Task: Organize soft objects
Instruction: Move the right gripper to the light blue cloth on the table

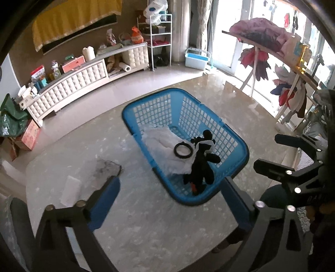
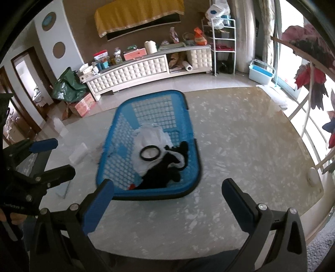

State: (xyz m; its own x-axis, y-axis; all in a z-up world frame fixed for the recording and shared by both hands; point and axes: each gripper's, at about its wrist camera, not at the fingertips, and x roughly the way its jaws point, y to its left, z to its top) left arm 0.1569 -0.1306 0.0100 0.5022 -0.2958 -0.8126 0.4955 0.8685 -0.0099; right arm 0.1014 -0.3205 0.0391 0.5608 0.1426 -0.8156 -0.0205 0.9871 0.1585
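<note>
a long white tufted cabinet (image 2: 146, 66) along the brown wall, a white wire shelf rack (image 2: 223, 45) beside it, a pale blue plastic tub (image 2: 261, 72) on the floor.

A brown wall (image 2: 83, 27) carries a yellow cloth (image 2: 138, 12). Below it stands a white tufted cabinet (image 2: 134, 69), cluttered on top. A white wire shelf (image 2: 223, 41) stands at its right end. The tiled floor (image 2: 178, 83) is glossy. Daylight enters through the glass doors (image 1: 228, 31).

Blurred basket (image 2: 189, 171) rim (near edge)
</note>
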